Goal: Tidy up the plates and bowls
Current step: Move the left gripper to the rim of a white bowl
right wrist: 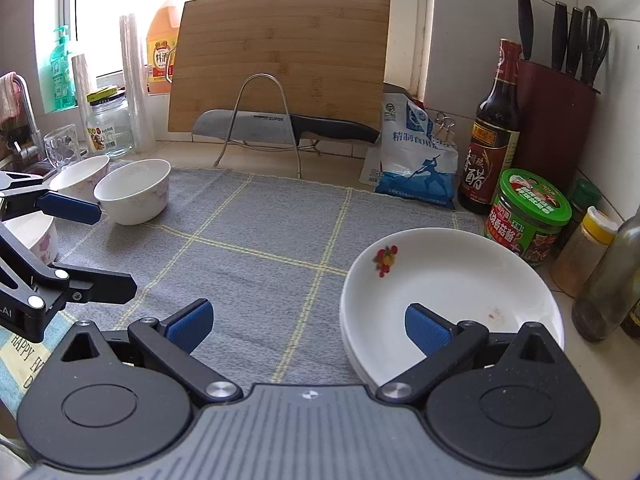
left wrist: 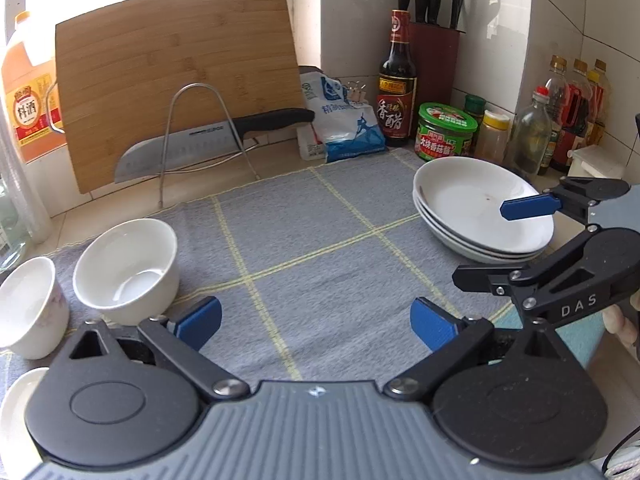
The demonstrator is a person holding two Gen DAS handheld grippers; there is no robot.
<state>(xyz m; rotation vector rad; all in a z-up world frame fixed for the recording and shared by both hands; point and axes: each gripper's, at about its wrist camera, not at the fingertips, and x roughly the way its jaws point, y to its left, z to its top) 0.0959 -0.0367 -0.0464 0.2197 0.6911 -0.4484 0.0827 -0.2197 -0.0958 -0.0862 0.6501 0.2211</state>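
Note:
Three white plates sit stacked [left wrist: 460, 196] [right wrist: 452, 280] at the right of the grey checked mat [left wrist: 304, 224]; the top one carries a small fruit print. At the mat's left stand two white bowls [left wrist: 128, 268] [left wrist: 30, 312], also seen from the right wrist [right wrist: 134, 190] [right wrist: 82, 176]. A third bowl [right wrist: 34, 236] with a pink flower sits nearer, partly hidden. My left gripper [left wrist: 316, 326] hangs open above the mat, just right of the bowls, holding nothing. My right gripper [right wrist: 308, 328] is open too, its right finger over the near rim of the plates.
A bamboo cutting board [left wrist: 176, 80] and a knife [left wrist: 224, 136] lean on a wire rack at the back. A salt bag [left wrist: 344, 124], vinegar bottle [left wrist: 396, 84], green-lidded jar [left wrist: 446, 132], spice bottles and knife block [left wrist: 434, 56] crowd the back right. Glass jars [right wrist: 108, 120] stand back left.

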